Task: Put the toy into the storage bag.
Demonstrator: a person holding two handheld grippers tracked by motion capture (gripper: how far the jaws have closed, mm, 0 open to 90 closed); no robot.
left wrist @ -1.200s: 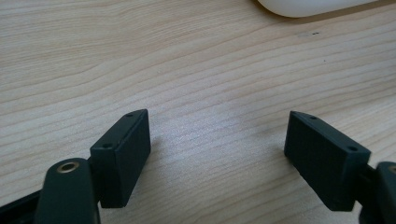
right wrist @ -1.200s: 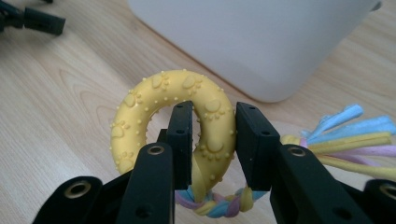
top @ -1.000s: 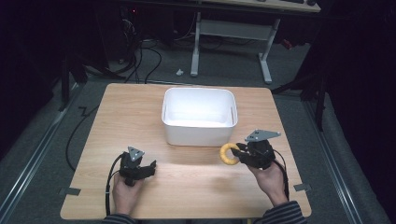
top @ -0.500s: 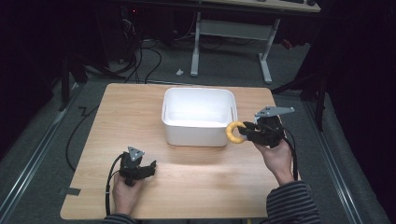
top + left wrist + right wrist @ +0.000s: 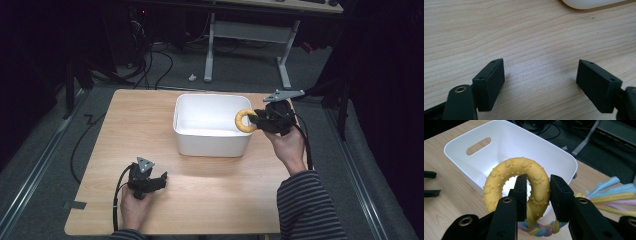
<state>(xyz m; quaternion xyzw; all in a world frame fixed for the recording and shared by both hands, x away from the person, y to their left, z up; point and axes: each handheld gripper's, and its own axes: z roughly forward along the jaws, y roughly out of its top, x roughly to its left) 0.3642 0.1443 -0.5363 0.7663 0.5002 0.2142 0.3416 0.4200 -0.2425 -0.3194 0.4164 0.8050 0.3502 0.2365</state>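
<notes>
Holding: the right gripper (image 5: 256,118) has its jaws clamped on one side of a yellow ring toy (image 5: 244,121), one jaw through the hole and the other against the outer edge.
Ring toy: raised off the table, at the right rim of the white bin (image 5: 212,145), partly over the bin's inside as seen from the high view (its surface carries raised paw prints and dots in the right gripper view (image 5: 520,185)).
Rope tail: a braided pastel cord (image 5: 541,230) runs from the ring's lower part under the jaws, with loose blue, yellow and pink strands (image 5: 610,195) fanning out to the right.
Left gripper: low near the front left of the wooden table (image 5: 210,200), seen in the high view (image 5: 159,181) and in its own view (image 5: 540,85); jaws spread wide with nothing between them, bare wood below.
Bin: near the middle of the table towards its far edge, with a handle slot (image 5: 478,146) in one end wall.
Spacing: the two grippers are well apart.
</notes>
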